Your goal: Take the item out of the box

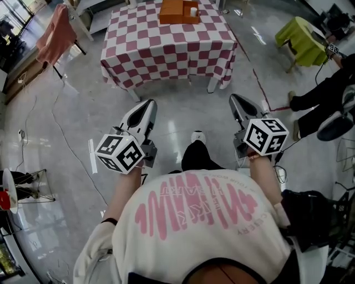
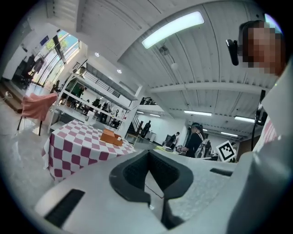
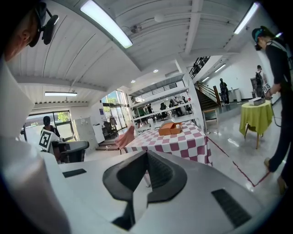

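While the person is standing well back from the checked table, the orange box is sitting on the tabletop at twelve o'clock in the head view, well apart from both grippers. Something small and white, probably the item, is showing at the box's three o'clock end, though it is too small to identify.

The left gripper is pointing ahead with its jaws pressed together and nothing between them. The right gripper is likewise carrying nothing, with its jaws fully closed.

From the left gripper view the box is lying at about ten o'clock of the jaw tips. From the right gripper view it is lying at about one o'clock of them. So the box is sitting between the two lines of aim, perhaps slightly nearer the left.

Its long axis seems to be running nine to three across the approach. Bare floor is separating it from both grippers, so walking closer looks necessary first.
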Tool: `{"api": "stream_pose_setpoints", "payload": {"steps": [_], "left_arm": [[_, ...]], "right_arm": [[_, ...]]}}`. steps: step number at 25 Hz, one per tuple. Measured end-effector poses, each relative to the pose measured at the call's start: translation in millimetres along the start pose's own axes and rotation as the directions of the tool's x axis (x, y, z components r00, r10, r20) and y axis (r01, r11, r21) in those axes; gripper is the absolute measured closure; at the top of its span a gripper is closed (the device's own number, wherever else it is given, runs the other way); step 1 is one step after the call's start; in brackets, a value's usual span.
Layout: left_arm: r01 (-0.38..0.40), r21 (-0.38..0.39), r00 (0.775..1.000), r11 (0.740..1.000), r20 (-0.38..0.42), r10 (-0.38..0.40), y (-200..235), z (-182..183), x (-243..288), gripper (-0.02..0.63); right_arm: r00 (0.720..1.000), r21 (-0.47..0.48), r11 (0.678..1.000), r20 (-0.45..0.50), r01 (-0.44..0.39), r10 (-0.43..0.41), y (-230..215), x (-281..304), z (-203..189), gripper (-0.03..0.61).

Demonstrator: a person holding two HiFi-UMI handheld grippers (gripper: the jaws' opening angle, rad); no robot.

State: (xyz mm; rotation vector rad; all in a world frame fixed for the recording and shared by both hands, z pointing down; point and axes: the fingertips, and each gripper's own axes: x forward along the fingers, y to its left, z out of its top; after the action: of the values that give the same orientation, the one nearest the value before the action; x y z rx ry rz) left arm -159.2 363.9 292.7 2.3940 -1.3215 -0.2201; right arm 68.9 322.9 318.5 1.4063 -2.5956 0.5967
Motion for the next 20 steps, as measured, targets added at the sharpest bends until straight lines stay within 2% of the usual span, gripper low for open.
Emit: {"api": "stream_pose_setpoints", "payload": {"steps": [6, 8, 20], "left_arm": [[0.014, -0.021, 0.999, 1.000, 0.039, -0.013, 20.1, 16.3, 48.9, 0.606], [0.009, -0.005, 0.999, 1.000, 0.036, -0.009, 28.9, 22.9, 72.3, 0.606], [-0.033, -0.041, 0.997, 0.999, 0.062, 0.035, 106.6, 73.7, 222.5, 0.606]], "right_arm": [[1.000, -0.007, 1.000, 0.010, -0.013, 0.013, -35.9, 45.8, 18.6, 0.572], [1.000, -0.007, 1.000, 0.014, -0.019, 0.019, -52.8, 67.7, 31.7, 0.572], [0.996, -0.040, 0.995, -0.002, -0.090, 0.090, -144.8, 216.8, 118.0, 0.572]]}}
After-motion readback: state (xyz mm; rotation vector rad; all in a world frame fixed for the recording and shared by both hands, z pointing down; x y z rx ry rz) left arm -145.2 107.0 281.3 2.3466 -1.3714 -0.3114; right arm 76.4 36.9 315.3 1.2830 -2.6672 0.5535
